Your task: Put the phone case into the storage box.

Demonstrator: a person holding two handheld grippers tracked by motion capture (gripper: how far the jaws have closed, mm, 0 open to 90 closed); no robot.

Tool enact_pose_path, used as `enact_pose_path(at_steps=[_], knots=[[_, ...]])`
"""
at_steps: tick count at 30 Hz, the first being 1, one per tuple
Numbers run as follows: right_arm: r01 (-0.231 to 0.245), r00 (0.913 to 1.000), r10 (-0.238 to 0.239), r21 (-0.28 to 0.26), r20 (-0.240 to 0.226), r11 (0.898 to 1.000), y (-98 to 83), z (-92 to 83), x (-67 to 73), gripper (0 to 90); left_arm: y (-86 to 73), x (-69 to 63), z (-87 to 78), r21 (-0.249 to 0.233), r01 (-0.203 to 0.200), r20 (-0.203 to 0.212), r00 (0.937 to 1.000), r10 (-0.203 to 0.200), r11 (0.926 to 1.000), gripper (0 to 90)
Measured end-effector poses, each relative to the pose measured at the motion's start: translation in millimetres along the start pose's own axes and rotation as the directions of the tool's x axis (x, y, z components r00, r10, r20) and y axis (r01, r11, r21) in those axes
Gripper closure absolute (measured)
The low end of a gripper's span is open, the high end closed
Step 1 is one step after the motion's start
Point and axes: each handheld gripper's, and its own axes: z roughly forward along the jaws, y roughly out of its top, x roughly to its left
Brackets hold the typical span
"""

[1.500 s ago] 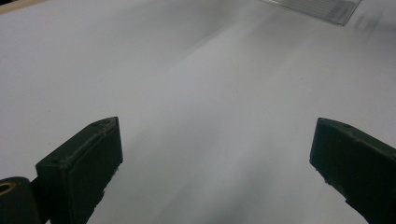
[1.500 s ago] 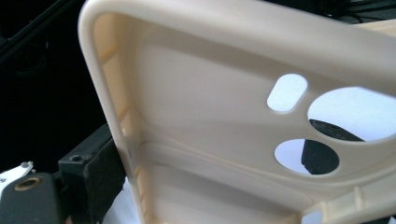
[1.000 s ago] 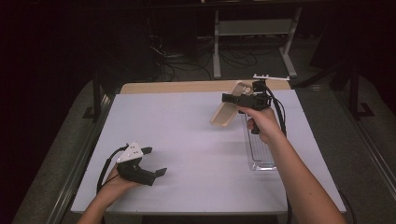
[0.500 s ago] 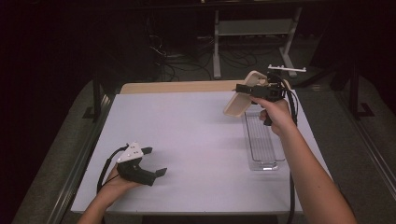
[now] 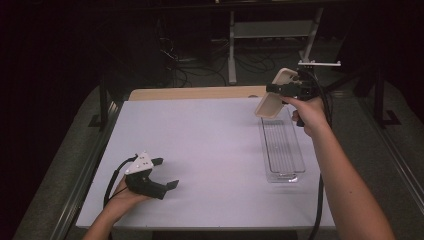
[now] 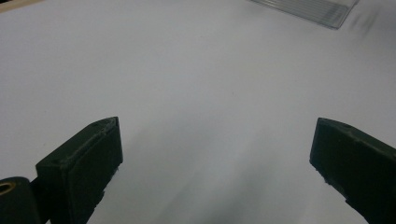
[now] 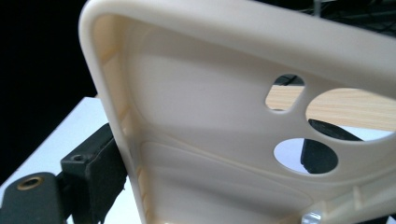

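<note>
A cream phone case [image 5: 274, 94] hangs in the air above the far end of the clear tray [image 5: 283, 148], with my right gripper [image 5: 276, 89] shut on it. In the right gripper view the case [image 7: 224, 116] shows its hollow inside and camera holes, pinched between the two black jaws. My left gripper [image 5: 166, 173] rests on the white table [image 5: 210, 145] near the front left corner, open and holding nothing. The left gripper view has its fingers [image 6: 81, 161] spread wide over bare table.
The clear tray [image 6: 306, 8] lies lengthwise along the right side of the table. A strip of wooden tabletop [image 5: 195, 93] shows beyond the white sheet. Metal frames and cables stand on the dark floor behind.
My right gripper has carried the phone case to the right and higher, away from the table middle toward the tray's far end. The left gripper has stayed put.
</note>
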Motion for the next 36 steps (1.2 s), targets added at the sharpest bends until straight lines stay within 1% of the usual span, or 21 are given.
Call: enact_pose_path(at_steps=[4,6,7,9,10,12,13,14,15,16,19,22,30,31,32,36], knots=[[0.018,0.9987,-0.019,0.013,0.047,1.000,1.9,-0.3,-5.3,9.4,-0.4,-0.4,0.1,-0.005,0.011,-0.001,0.9999,-0.011,0.9999,2.2],[0.019,0.9974,-0.021,0.022,0.069,1.000,2.5,-0.1,-7.4,9.5,-0.5,-0.1,0.2,-0.001,0.008,-0.001,1.0000,-0.008,1.0000,2.2],[0.025,0.9964,-0.027,0.027,0.080,0.999,2.7,0.5,-8.3,9.5,-0.4,0.6,0.2,0.002,-0.003,0.001,1.0000,0.003,1.0000,2.2],[0.040,0.9942,-0.043,0.033,0.099,0.999,2.9,1.7,-10.0,9.6,-0.4,0.0,0.1,0.003,0.003,0.002,1.0000,-0.003,1.0000,2.2],[0.039,0.9932,-0.042,0.037,0.108,0.999,3.0,2.4,-10.4,9.6,-0.4,0.1,0.1,0.003,0.003,0.002,1.0000,-0.003,1.0000,2.2],[0.054,0.9900,-0.060,0.049,0.128,0.997,3.1,3.9,-11.6,9.6,-0.8,-0.8,0.3,0.001,0.019,0.002,0.9998,-0.019,0.9998,2.2],[0.061,0.9879,-0.068,0.055,0.139,0.997,3.1,4.8,-11.9,9.6,-0.8,-0.9,0.3,0.002,0.020,0.002,0.9998,-0.020,0.9998,2.2],[0.057,0.9860,-0.066,0.062,0.153,0.996,3.2,5.9,-11.7,9.6,-0.8,-0.9,0.3,0.002,0.020,0.002,0.9998,-0.020,0.9998,2.2],[0.067,0.9839,-0.077,0.070,0.161,0.995,3.2,7.2,-12.2,9.6,-0.9,-0.7,0.3,0.005,0.017,0.002,0.9999,-0.017,0.9998,2.2],[0.068,0.9826,-0.080,0.077,0.168,0.995,3.0,8.6,-12.1,9.6,-0.8,0.2,-0.6,0.021,0.004,0.001,1.0000,-0.004,0.9998,2.2],[0.074,0.9774,-0.092,0.097,0.190,0.993,2.7,13.5,-12.2,9.6,-0.9,-0.2,-0.2,0.020,0.007,0.002,1.0000,-0.007,0.9998,2.2],[0.091,0.9704,-0.114,0.118,0.213,0.989,2.1,19.8,-12.4,9.6,-1.0,-0.4,-0.2,0.019,0.008,0.004,1.0000,-0.008,0.9998,2.2],[0.109,0.9564,-0.150,0.172,0.250,0.979,-3.0,39.7,-13.0,9.6,-1.0,-0.1,-0.8,0.019,0.008,0.007,0.9999,-0.008,0.9998,2.2],[0.109,0.9559,-0.152,0.178,0.251,0.978,-3.5,41.5,-12.5,9.6,-1.2,0.0,-0.8,0.018,0.009,0.007,0.9999,-0.009,0.9998,2.2],[0.111,0.9543,-0.156,0.183,0.255,0.977,-3.9,43.0,-12.0,9.6,-1.2,0.9,-1.2,0.027,-0.002,0.006,1.0000,0.002,0.9996,2.2],[0.111,0.9526,-0.160,0.194,0.259,0.975,-5.6,47.8,-9.6,9.6,-1.6,0.7,-0.9,0.029,-0.001,0.007,1.0000,0.001,0.9996,2.2]])
